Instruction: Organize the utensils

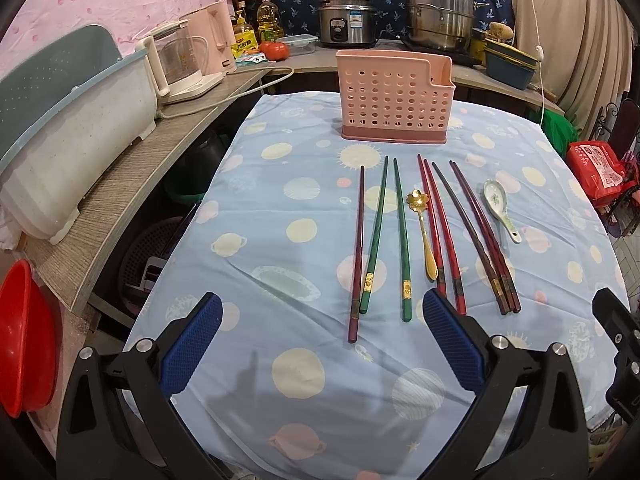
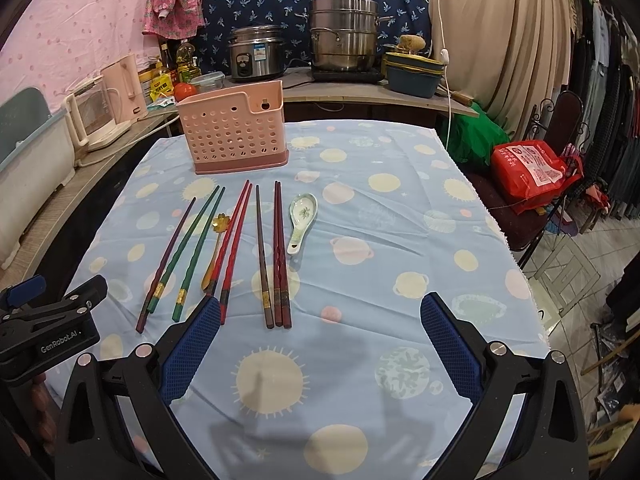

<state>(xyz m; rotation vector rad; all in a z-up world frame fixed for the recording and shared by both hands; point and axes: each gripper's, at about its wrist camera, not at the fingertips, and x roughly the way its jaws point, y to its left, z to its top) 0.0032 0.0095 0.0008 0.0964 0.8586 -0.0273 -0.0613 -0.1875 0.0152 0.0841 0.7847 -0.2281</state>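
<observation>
A pink perforated utensil holder (image 1: 394,98) (image 2: 236,132) stands upright at the far end of the table. In front of it lie a purple chopstick (image 1: 358,248) (image 2: 168,260), two green chopsticks (image 1: 376,232) (image 2: 192,248), a gold spoon (image 1: 422,232) (image 2: 214,248), two red chopsticks (image 1: 440,232) (image 2: 234,240), three dark brown chopsticks (image 1: 478,236) (image 2: 276,252) and a white ceramic spoon (image 1: 500,208) (image 2: 301,216). My left gripper (image 1: 322,304) is open and empty near the chopsticks' near ends. My right gripper (image 2: 320,306) is open and empty, just right of them.
The table wears a blue planet-print cloth (image 1: 280,208) (image 2: 400,240). A counter on the left holds a kettle (image 1: 180,64) and a white bin (image 1: 72,136). Pots (image 2: 344,40) stand at the back. A red bag (image 2: 532,168) sits on a chair at the right.
</observation>
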